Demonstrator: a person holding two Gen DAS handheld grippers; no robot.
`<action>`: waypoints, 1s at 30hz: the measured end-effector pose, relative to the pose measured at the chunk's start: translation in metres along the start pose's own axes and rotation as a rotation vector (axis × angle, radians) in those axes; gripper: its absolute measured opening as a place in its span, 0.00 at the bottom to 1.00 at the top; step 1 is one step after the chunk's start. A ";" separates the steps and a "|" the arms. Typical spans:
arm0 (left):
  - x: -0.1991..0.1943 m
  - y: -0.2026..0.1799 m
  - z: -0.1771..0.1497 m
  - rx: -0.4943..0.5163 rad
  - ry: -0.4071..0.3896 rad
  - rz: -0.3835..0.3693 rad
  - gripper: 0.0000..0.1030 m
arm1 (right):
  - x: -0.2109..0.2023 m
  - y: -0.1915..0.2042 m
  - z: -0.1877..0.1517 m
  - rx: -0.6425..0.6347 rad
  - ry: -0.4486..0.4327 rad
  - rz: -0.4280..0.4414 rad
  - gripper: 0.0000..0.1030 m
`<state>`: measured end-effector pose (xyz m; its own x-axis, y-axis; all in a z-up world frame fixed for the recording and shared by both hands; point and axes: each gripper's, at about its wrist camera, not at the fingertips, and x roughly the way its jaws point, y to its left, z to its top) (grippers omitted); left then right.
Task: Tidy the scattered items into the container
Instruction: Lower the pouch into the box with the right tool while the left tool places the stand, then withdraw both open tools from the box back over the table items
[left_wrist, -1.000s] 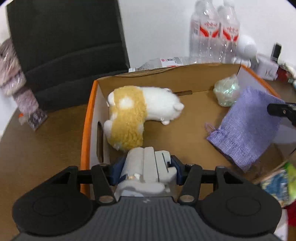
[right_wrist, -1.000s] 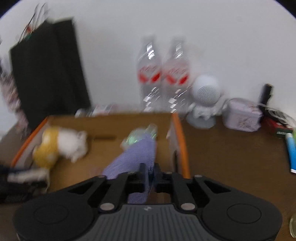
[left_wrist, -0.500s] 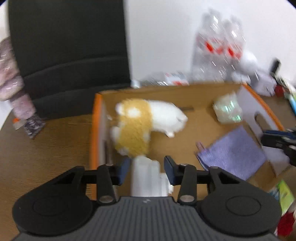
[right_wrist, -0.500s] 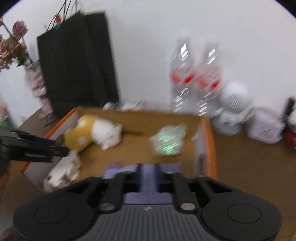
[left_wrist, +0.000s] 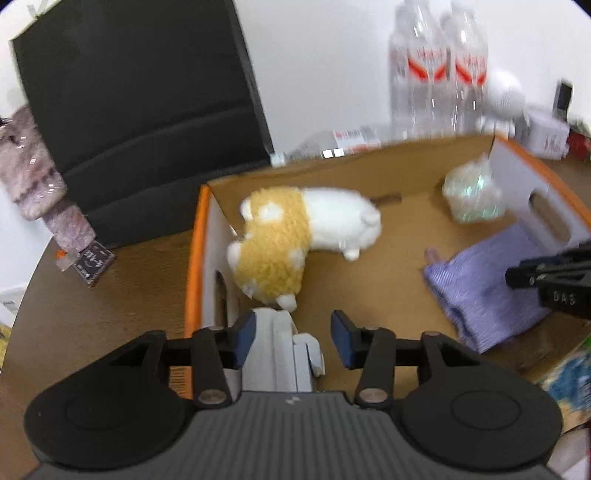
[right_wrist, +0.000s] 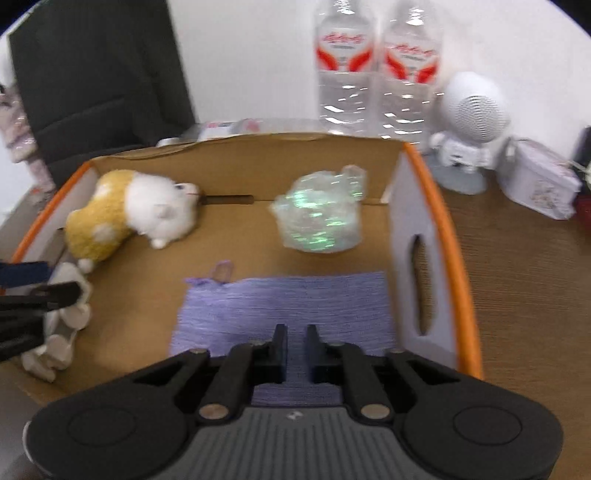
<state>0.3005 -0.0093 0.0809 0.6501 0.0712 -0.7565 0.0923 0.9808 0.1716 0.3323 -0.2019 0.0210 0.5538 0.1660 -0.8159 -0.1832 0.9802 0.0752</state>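
An open cardboard box (left_wrist: 369, 162) with orange rims (right_wrist: 439, 206) holds a yellow and white plush toy (left_wrist: 291, 240) (right_wrist: 129, 214), a crinkly iridescent wrapper (left_wrist: 472, 195) (right_wrist: 321, 214) and a purple knitted cloth (left_wrist: 487, 288) (right_wrist: 288, 310). My left gripper (left_wrist: 291, 338) is open above a white folded item (left_wrist: 277, 354) that lies in the box's near left corner, also in the right wrist view (right_wrist: 62, 317). My right gripper (right_wrist: 295, 345) is open, slightly apart, above the purple cloth and empty.
Two water bottles (right_wrist: 376, 70), a white round speaker (right_wrist: 472, 110) and a small white tin (right_wrist: 539, 181) stand behind and right of the box. A black chair (left_wrist: 140, 92) is at the back left. A colourful packet (left_wrist: 569, 376) lies near the box's front right.
My left gripper opened and let the white item drop into the box. My right gripper let go of the purple cloth, which now lies flat in the box, and drew back.
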 end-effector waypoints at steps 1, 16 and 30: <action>-0.007 0.002 0.001 -0.011 -0.007 -0.007 0.56 | -0.007 -0.004 0.002 0.020 -0.009 0.004 0.14; -0.122 0.023 -0.050 -0.176 -0.060 -0.044 1.00 | -0.146 0.021 -0.024 -0.016 -0.122 0.100 0.68; -0.164 -0.029 -0.278 -0.152 -0.161 -0.072 1.00 | -0.167 0.052 -0.263 -0.040 -0.280 0.080 0.94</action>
<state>-0.0183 0.0009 0.0242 0.7589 -0.0181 -0.6509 0.0359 0.9993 0.0141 0.0165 -0.2072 0.0107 0.7377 0.2718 -0.6181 -0.2644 0.9586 0.1059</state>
